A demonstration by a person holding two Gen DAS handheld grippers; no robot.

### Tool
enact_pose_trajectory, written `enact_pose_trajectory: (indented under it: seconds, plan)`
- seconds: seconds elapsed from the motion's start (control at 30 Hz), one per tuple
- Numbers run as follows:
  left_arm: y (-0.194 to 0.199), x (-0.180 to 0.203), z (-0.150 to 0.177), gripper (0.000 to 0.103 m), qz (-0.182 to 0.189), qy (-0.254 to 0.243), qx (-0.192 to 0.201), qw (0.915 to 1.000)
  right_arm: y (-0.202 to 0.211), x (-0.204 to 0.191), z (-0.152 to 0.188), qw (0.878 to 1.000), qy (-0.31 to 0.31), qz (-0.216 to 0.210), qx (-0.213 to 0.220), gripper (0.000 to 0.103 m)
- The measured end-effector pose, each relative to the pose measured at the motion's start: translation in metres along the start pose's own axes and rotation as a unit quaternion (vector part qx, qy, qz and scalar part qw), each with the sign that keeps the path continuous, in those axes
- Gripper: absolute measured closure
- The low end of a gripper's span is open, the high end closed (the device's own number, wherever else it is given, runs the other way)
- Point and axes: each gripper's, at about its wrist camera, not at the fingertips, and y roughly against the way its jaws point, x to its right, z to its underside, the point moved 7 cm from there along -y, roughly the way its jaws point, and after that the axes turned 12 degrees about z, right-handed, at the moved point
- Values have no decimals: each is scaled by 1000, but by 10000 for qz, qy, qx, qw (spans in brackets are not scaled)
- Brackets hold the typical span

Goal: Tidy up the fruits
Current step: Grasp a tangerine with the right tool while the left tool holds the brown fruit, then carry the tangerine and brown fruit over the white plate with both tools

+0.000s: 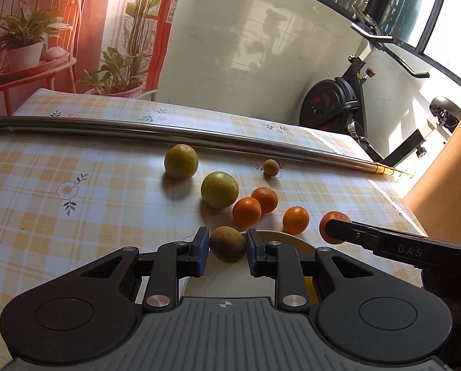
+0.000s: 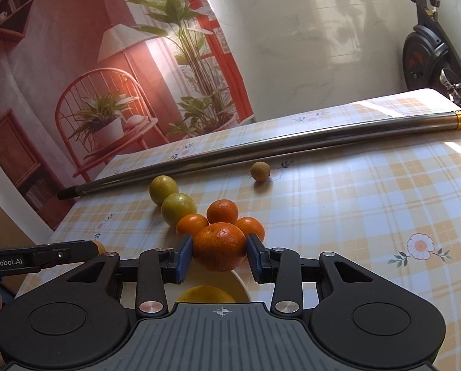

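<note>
Left wrist view: a brown kiwi (image 1: 227, 244) is held between the blue pads of the left gripper (image 1: 224, 244), above a pale bowl (image 1: 279, 235). A tangerine (image 2: 219, 245) is clamped by the right gripper (image 2: 219, 253) over the same bowl, where one yellow fruit (image 2: 207, 293) is already seen. Beyond the fingers, two green fruits, three tangerines and a small brown fruit (image 1: 271, 167) are left on the table (image 1: 75, 216).

My table (image 1: 44, 167), under a yellow-checked floral plastic cloth, carries a long steel pole (image 1: 168, 133) at twelve o'clock, two round yellow-green citrus (image 1: 181, 160), three small orange mandarins (image 1: 246, 211), one tiny brown fruit (image 1: 271, 167) and a pale plate (image 1: 279, 236).
</note>
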Motion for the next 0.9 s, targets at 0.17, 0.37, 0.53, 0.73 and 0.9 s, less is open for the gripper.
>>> enact_pose_trajectory:
  seconds: [0.17, 0.37, 0.53, 0.73, 0.9]
  plan:
    - [-8, 5, 9, 76, -64, -184, -148, 9997, 0, -3, 5, 10000, 30, -27, -31, 68]
    - [-16, 2, 17, 76, -113, -288, -311, 9990, 1, -4, 7, 10000, 17, -36, -39, 68]
    - [-21, 1, 23, 76, -190, -355, -420, 9983, -3, -5, 7, 10000, 33, -57, -73, 68]
    - [-25, 1, 27, 76, -269, -455, -519, 9972, -7, -9, 9, 9999, 73, -67, -119, 68]
    - [-26, 0, 30, 76, -326, -500, -565, 9966, -9, -9, 9, 9999, 66, -65, -136, 68]
